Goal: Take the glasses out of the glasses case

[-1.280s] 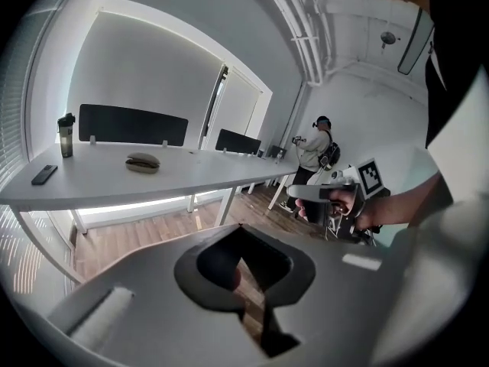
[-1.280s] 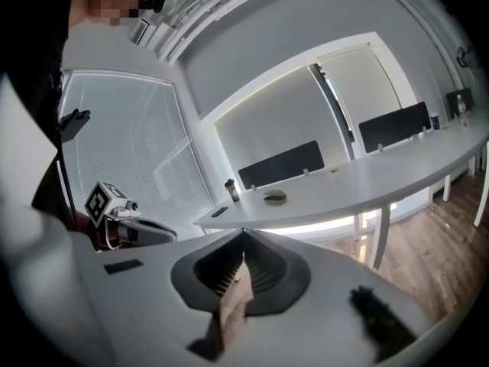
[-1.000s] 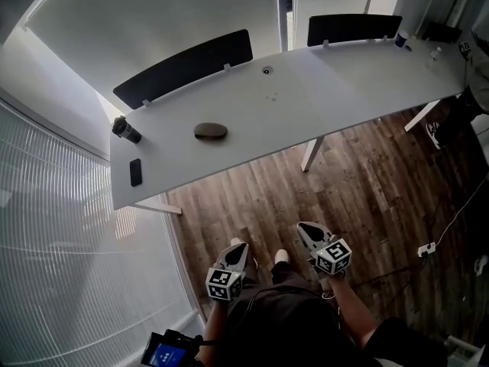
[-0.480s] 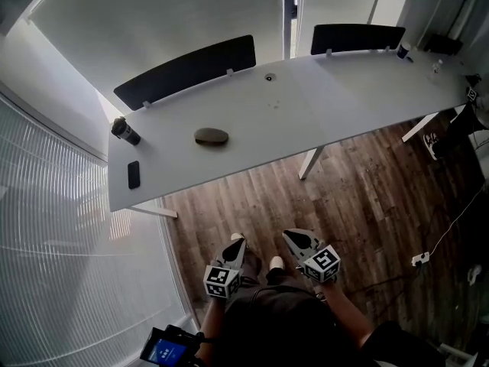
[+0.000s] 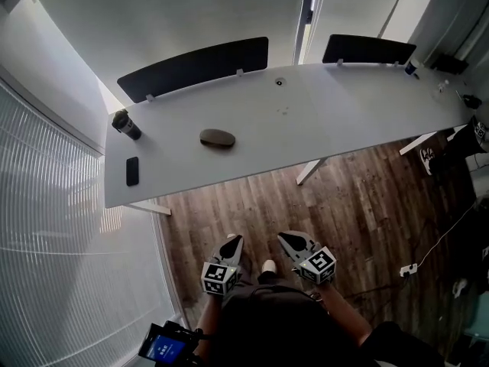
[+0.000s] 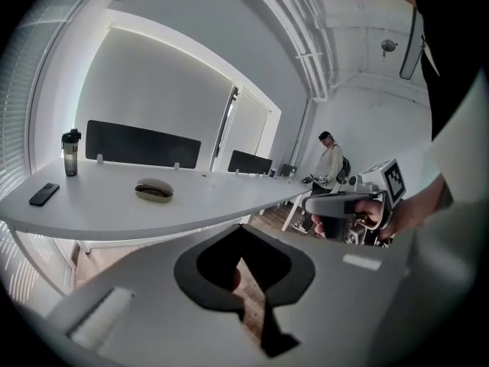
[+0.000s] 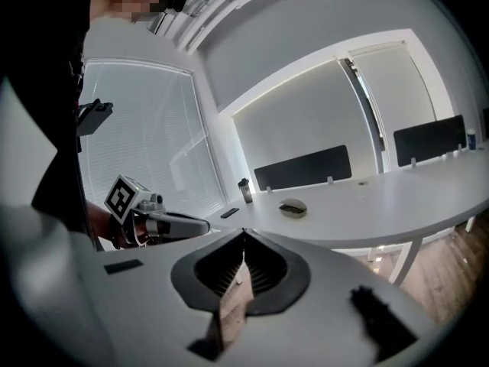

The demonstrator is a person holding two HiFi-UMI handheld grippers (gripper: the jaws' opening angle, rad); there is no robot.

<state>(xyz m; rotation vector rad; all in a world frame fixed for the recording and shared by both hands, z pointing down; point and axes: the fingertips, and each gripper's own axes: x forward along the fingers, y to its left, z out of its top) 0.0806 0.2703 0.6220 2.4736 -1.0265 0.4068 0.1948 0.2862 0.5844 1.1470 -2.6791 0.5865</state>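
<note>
The glasses case (image 5: 218, 138), a closed brownish oval, lies on the long white table (image 5: 344, 102) toward its left end. It also shows small in the left gripper view (image 6: 154, 190) and the right gripper view (image 7: 293, 207). Both grippers are held close to the person's body over the wooden floor, far short of the table. My left gripper (image 5: 233, 240) is shut and empty, its jaws meeting at the tips (image 6: 241, 229). My right gripper (image 5: 285, 238) is shut and empty as well (image 7: 244, 232). Each gripper points roughly toward the table.
A dark bottle (image 5: 126, 125) and a black phone (image 5: 132, 171) sit at the table's left end. Two dark divider panels (image 5: 195, 67) (image 5: 369, 50) stand along its far edge. Window blinds (image 5: 69, 228) line the left side. Another person (image 6: 330, 159) stands by the table's right end.
The right gripper has shifted left in the head view, closer to the left gripper. Both stay shut. The table now sits slightly further right and lower in that view.
</note>
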